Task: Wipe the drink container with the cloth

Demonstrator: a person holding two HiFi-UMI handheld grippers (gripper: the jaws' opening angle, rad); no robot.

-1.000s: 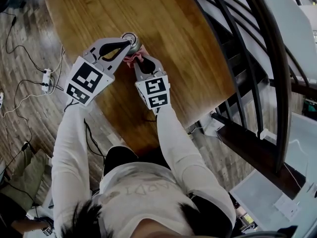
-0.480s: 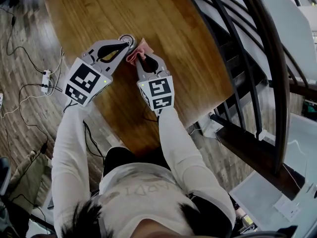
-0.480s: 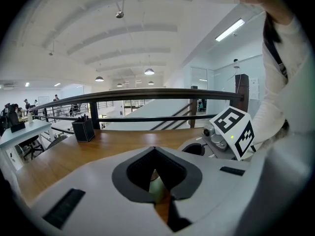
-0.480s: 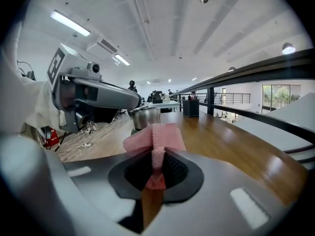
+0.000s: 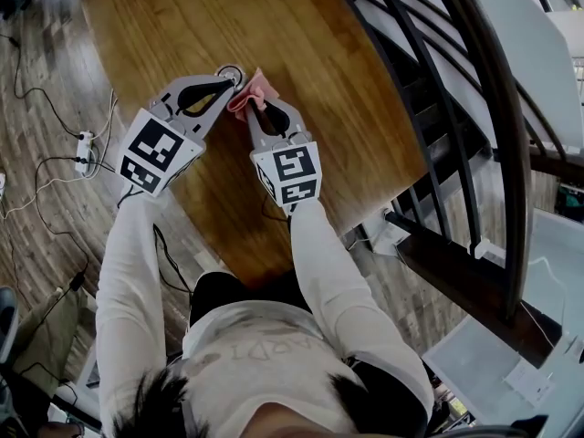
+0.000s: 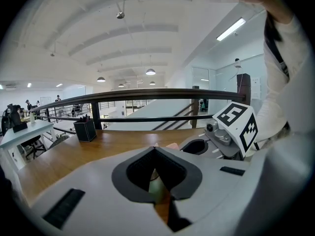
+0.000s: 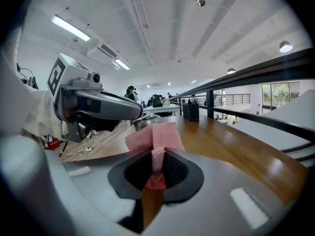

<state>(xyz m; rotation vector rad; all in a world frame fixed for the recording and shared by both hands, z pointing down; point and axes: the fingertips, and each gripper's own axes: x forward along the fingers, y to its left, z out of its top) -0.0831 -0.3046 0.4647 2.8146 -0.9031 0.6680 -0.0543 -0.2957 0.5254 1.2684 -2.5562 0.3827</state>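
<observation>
A small metal drink container [image 5: 230,75] stands on the wooden table [image 5: 319,71], its round top showing at the tip of my left gripper [image 5: 225,82]. That gripper is shut on it; a pale sliver of the container [image 6: 156,187] shows between the jaws. My right gripper [image 5: 258,108] is shut on a pink cloth [image 5: 251,93], which presses against the container's right side. In the right gripper view the cloth [image 7: 154,138] fans out above the jaws, and the container [image 7: 146,120] sits just behind it under the left gripper's tip [image 7: 129,113].
A black railing [image 5: 474,126] and stairs run along the table's right edge. A black pen holder [image 6: 85,130] stands on the far side of the table. Cables and a power strip [image 5: 85,144] lie on the floor to the left.
The cloth has slid from just below the container up along its right side. Both grippers shifted a little to the left, still holding their things.
</observation>
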